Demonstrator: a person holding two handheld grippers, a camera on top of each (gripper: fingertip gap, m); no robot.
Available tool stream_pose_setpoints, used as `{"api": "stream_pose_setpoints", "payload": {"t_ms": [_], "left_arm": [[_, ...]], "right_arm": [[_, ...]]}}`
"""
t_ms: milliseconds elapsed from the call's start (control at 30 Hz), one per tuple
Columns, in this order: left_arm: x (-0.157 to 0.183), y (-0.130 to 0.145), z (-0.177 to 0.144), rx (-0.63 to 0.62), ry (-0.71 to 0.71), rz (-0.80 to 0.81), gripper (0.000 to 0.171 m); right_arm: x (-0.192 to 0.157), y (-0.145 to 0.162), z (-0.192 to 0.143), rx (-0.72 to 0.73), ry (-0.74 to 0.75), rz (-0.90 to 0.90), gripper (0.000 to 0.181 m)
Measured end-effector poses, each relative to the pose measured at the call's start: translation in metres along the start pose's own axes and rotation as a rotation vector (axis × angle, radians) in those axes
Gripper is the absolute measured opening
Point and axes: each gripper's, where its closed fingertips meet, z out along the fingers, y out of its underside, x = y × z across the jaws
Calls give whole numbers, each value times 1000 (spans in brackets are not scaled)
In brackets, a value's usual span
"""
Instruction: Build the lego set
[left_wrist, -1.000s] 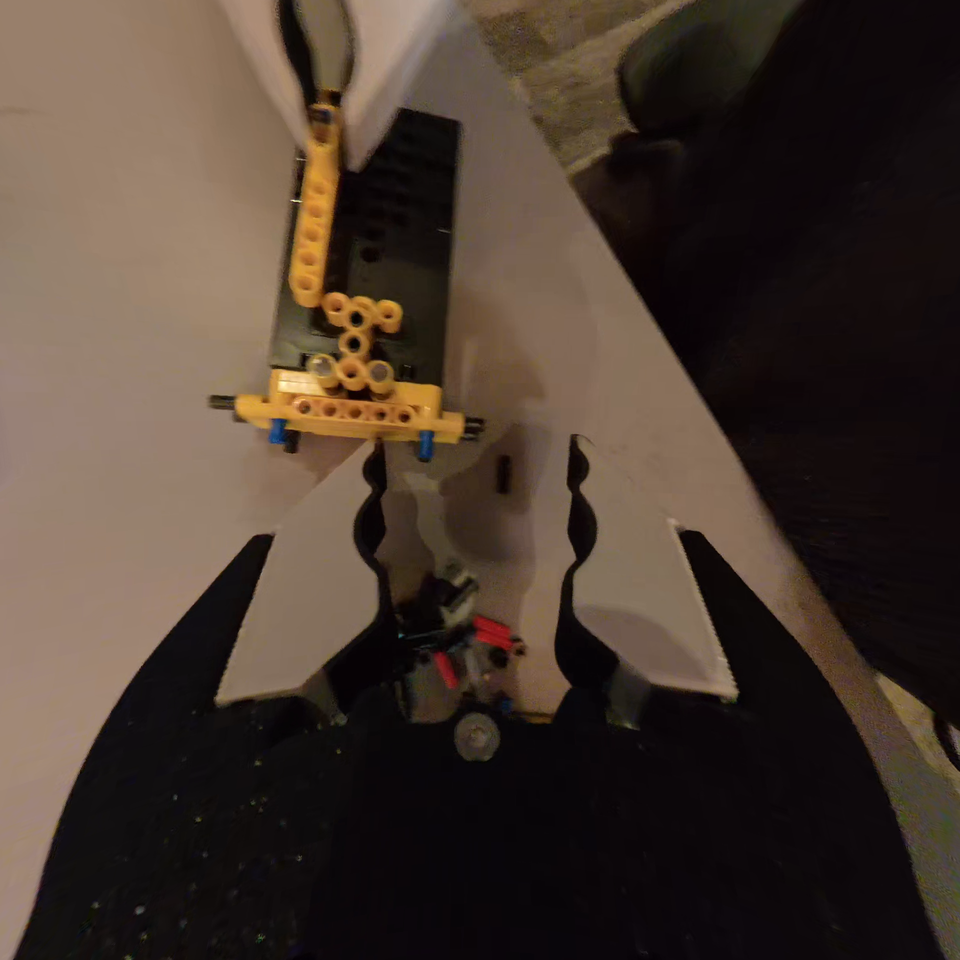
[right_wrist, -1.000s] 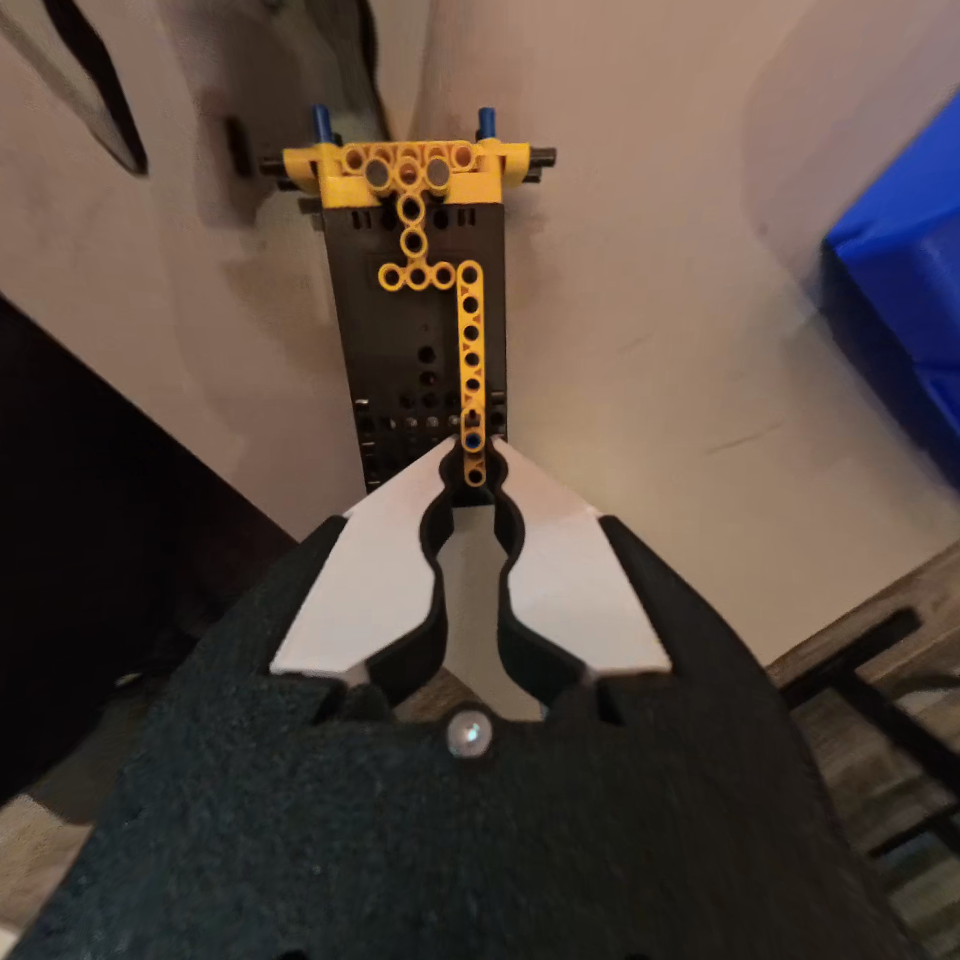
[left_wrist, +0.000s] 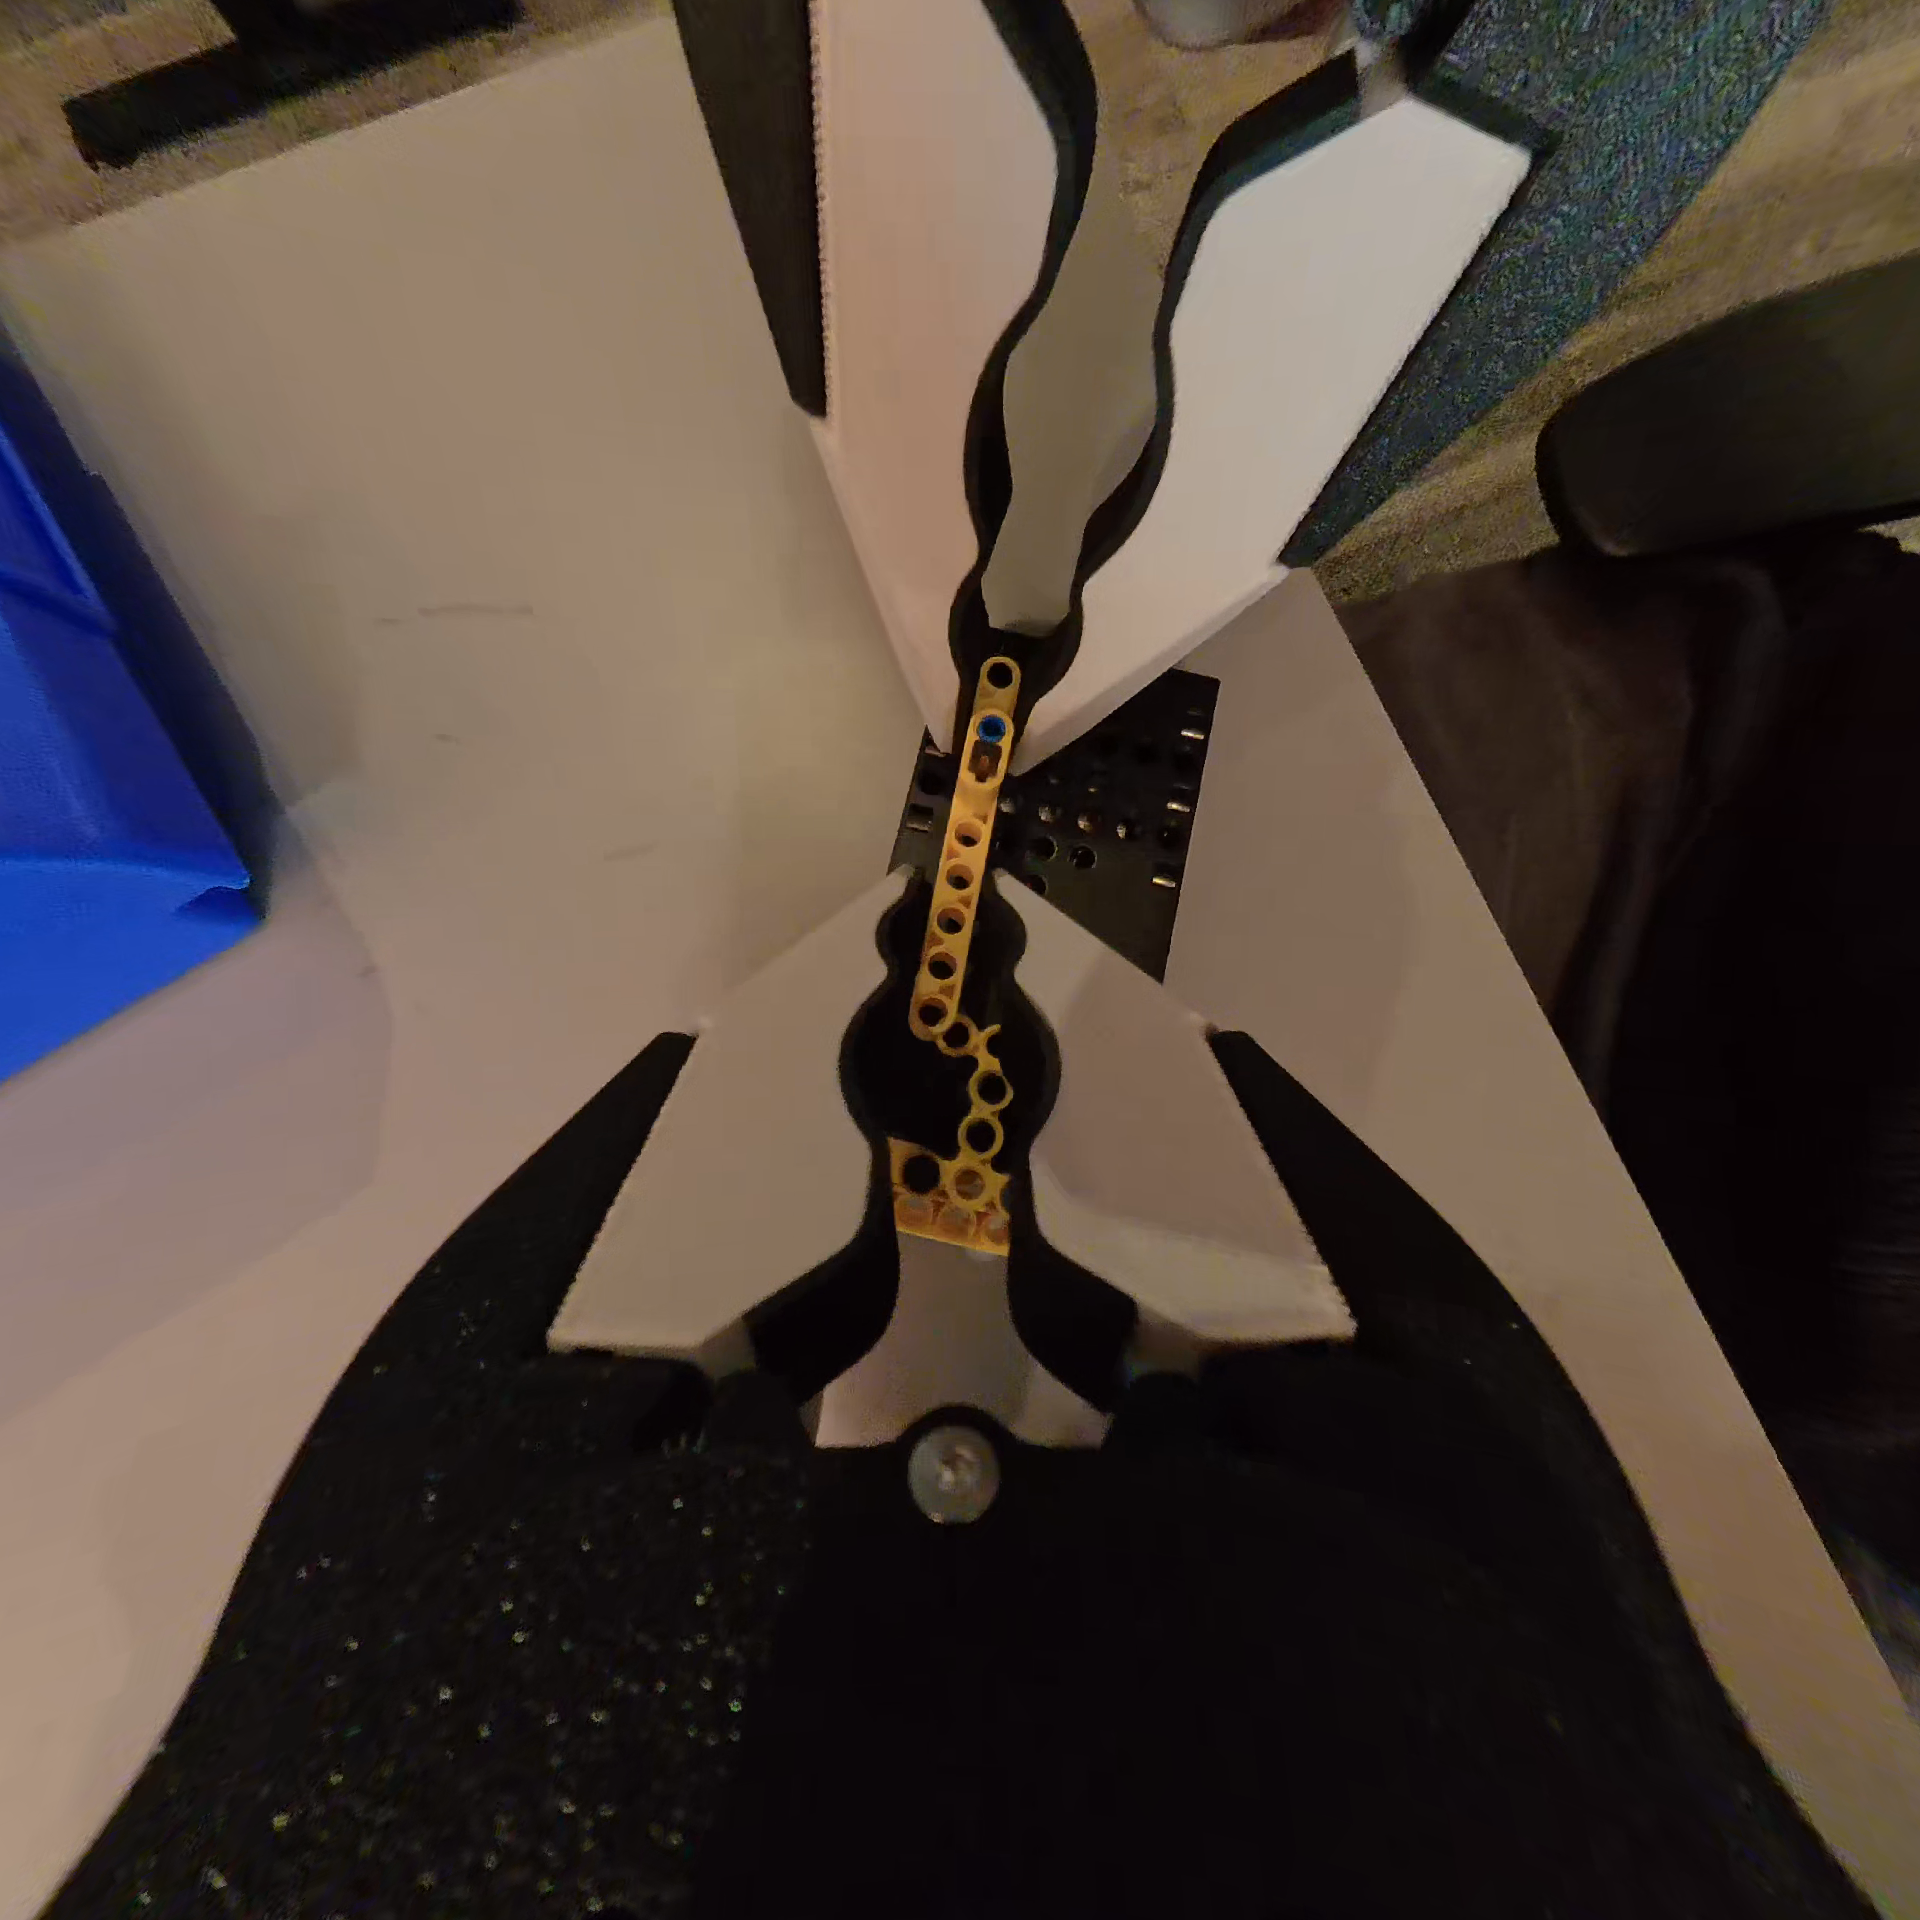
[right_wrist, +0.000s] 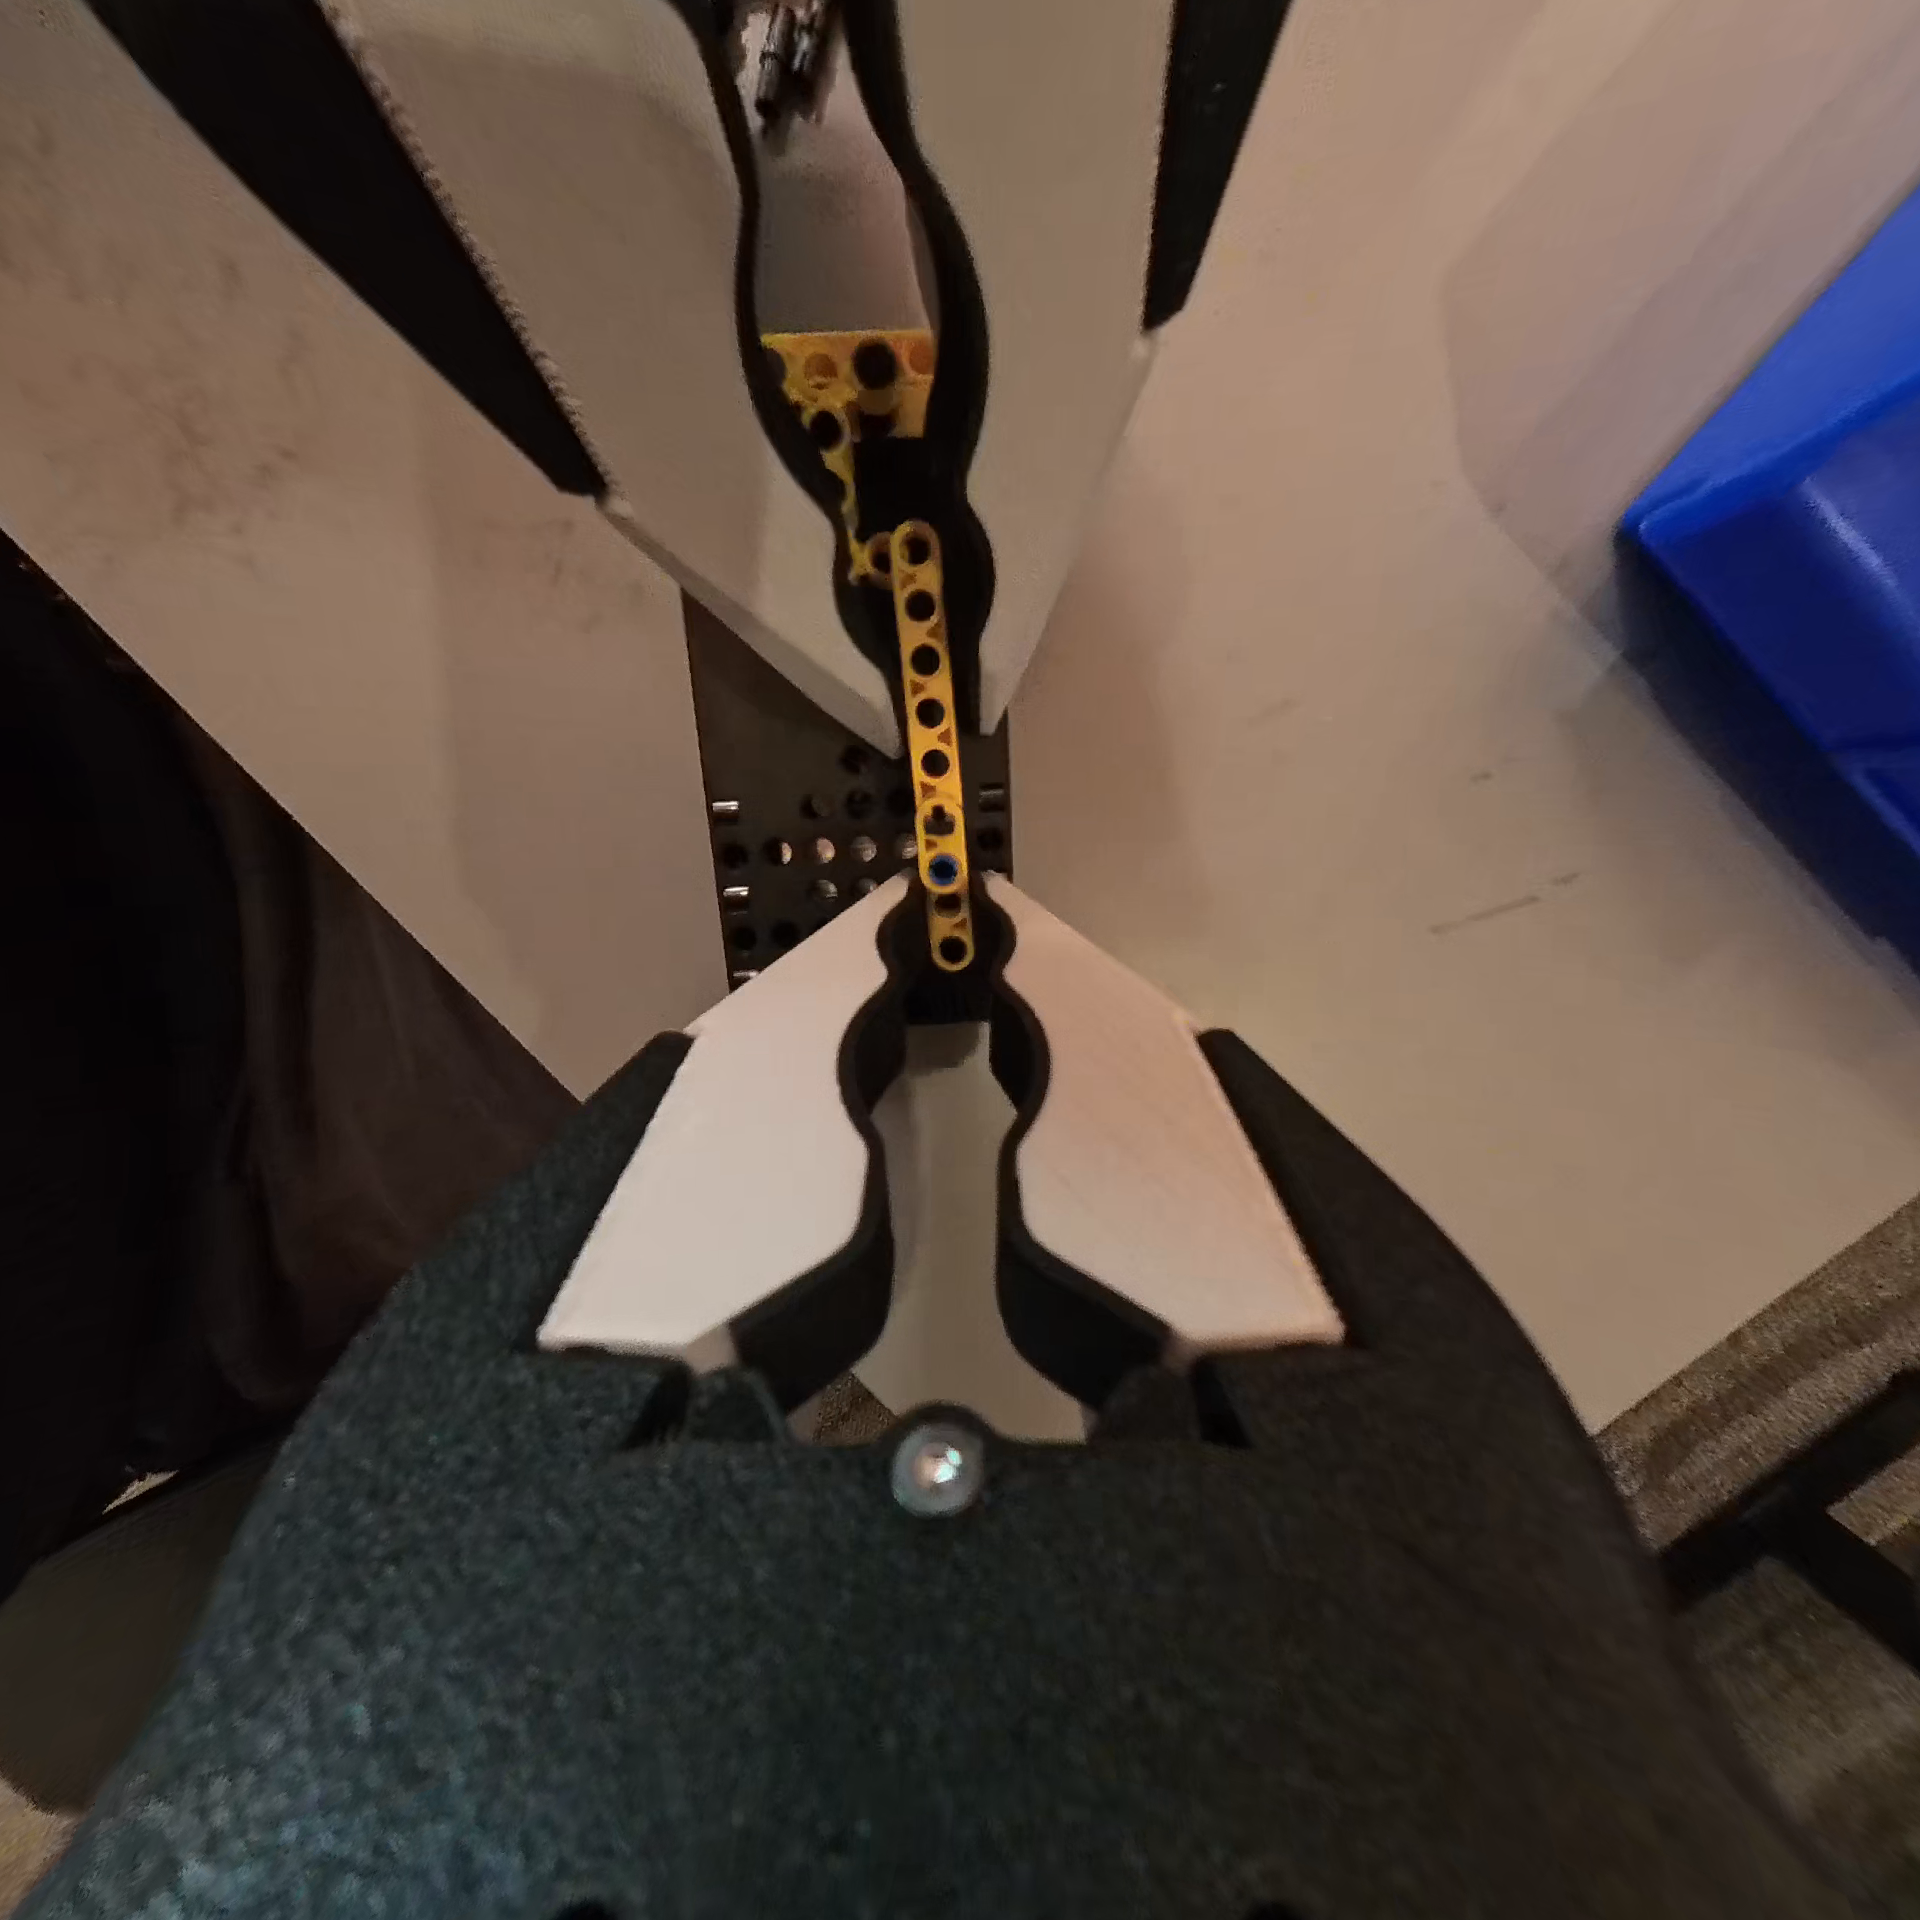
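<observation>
A long yellow holed beam lies over a black perforated plate on the white table. It joins a yellow T-shaped piece and a yellow frame. A blue pin sits in the beam near its far end. My left gripper is closed around the beam's middle, over the plate. My right gripper is shut on the beam's other end, by the blue pin. The two grippers face each other, tips close. The right gripper also shows in the left wrist view.
A blue bin stands on the white table to the left; it shows at the right in the right wrist view. A dark chair and carpet lie past the table edge. Only a small space, under 4 cm, lies between the two pairs of fingers.
My left gripper has moved forward over the yellow frame and closed from open onto the beam. My right gripper still holds the beam's end.
</observation>
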Motion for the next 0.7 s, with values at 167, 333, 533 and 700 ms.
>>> {"api": "stream_pose_setpoints", "payload": {"t_ms": [167,333,533,700], "left_arm": [[1,1,0,-32,-17,49,7],[0,3,-2,-72,-23,76,6],[-1,4,-3,-92,-12,83,6],[-1,4,-3,-95,3,71,6]], "right_arm": [[4,4,-5,28,69,-51,14],[17,4,-32,206,53,60,22],[11,-6,-30,237,-7,50,21],[10,2,-17,128,6,-27,0]]}}
